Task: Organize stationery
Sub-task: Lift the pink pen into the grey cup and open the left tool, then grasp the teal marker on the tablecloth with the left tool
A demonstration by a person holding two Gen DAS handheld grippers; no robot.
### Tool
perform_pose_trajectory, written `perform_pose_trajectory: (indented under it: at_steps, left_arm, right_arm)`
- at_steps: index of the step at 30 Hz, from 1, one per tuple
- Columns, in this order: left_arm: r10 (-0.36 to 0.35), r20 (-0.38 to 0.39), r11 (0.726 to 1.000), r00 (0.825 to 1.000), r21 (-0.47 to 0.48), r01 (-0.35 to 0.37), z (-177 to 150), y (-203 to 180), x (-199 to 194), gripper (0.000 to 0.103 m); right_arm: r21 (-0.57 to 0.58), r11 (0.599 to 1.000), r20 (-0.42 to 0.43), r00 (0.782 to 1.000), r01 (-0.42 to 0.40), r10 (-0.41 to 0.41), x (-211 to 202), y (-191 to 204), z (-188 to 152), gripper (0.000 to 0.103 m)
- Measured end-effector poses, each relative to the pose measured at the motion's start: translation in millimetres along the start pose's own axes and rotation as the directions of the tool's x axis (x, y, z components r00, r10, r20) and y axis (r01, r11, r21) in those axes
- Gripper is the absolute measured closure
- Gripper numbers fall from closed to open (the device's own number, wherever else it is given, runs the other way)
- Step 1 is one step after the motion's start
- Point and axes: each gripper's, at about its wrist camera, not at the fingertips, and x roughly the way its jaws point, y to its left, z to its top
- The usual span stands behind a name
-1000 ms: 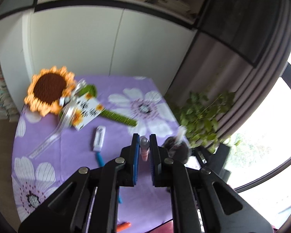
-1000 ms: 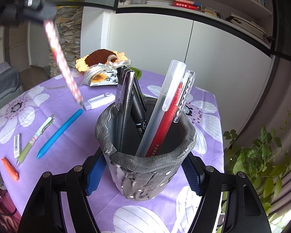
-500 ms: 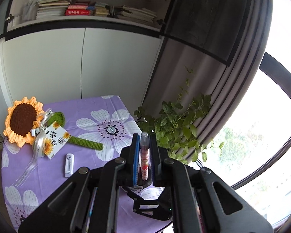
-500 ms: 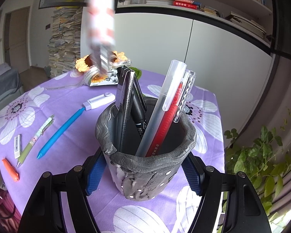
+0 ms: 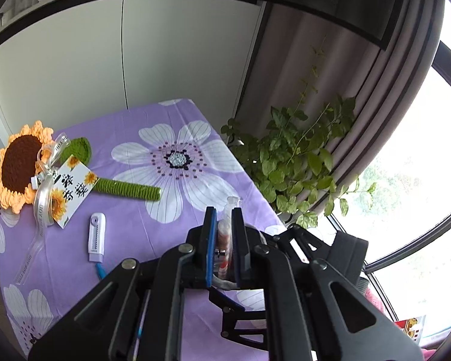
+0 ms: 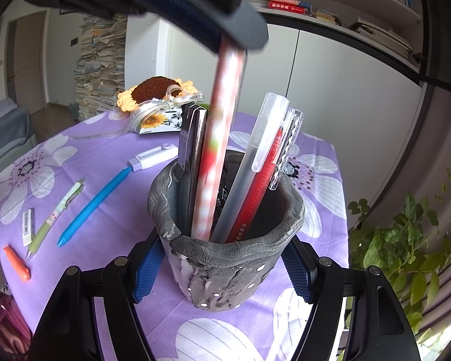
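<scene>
**Over the Cup, a Pen Goes In**

In the left wrist view, the left gripper (image 5: 223,240) points down at the purple table (image 5: 171,120). Its two fingers are pinching a pink checked pen (image 5: 224,237) between the blue pads, so the pen cannot slip. A white correction tape (image 5: 96,237) and a crochet sunflower (image 5: 20,165) lie on the cloth, well apart from the tongs.

In the right wrist view, the right gripper (image 6: 222,273) hugs the grey pen cup (image 6: 225,264) from both sides, pressed on its walls. I think this keeps the cup from tipping. The pink pen (image 6: 216,162) stands with its low end inside the cup, beside a red pen (image 6: 255,204) and a black one (image 6: 192,156). A blue pen (image 6: 96,204), a green pen (image 6: 55,216), an eraser (image 6: 27,222) and an orange thing (image 6: 16,263) wait on the table.
</scene>
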Motion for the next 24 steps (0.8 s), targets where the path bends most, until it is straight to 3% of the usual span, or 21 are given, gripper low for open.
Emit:
perform_pose_trajectory:
  at_steps: [4, 10, 12, 14, 15, 19, 24]
  left_arm:
    - [-0.005, -0.014, 1.000, 1.000, -0.005, 0.005, -2, 1, 4, 0.096]
    - [0.016, 0.024, 0.998, 1.000, -0.053, -0.015, -5, 20, -16, 0.091]
    - [0.046, 0.029, 0.995, 0.999, -0.088, -0.044, -11, 35, -24, 0.073]
    - [0.093, 0.025, 0.987, 0.995, -0.136, -0.089, -19, 52, -29, 0.061]
    - [0.123, 0.018, 0.979, 0.992, -0.165, -0.118, -24, 63, -30, 0.061]
    - [0.167, -0.079, 0.952, 0.983, -0.246, -0.182, -43, 95, -13, 0.063]
    - [0.199, -0.202, 0.922, 0.959, -0.294, -0.253, -67, 120, 22, 0.063]
  right_arm:
    - [0.000, 1.000, -0.001, 1.000, 0.000, 0.000, 0, 0, 0, 0.030]
    - [0.000, 1.000, -0.001, 1.000, 0.000, 0.000, 0, 0, 0, 0.030]
    - [0.000, 1.000, 0.000, 1.000, 0.000, 0.000, 0, 0, 0, 0.030]
    - [0.000, 1.000, 0.000, 1.000, 0.000, 0.000, 0, 0, 0, 0.030]
    - [0.000, 1.000, 0.000, 1.000, 0.000, 0.000, 0, 0, 0, 0.030]
    - [-0.001, 1.000, -0.001, 1.000, 0.001, -0.001, 0, 0, 0, 0.030]
    - [-0.004, 1.000, -0.001, 1.000, 0.005, -0.005, 0, 0, 0, 0.030]
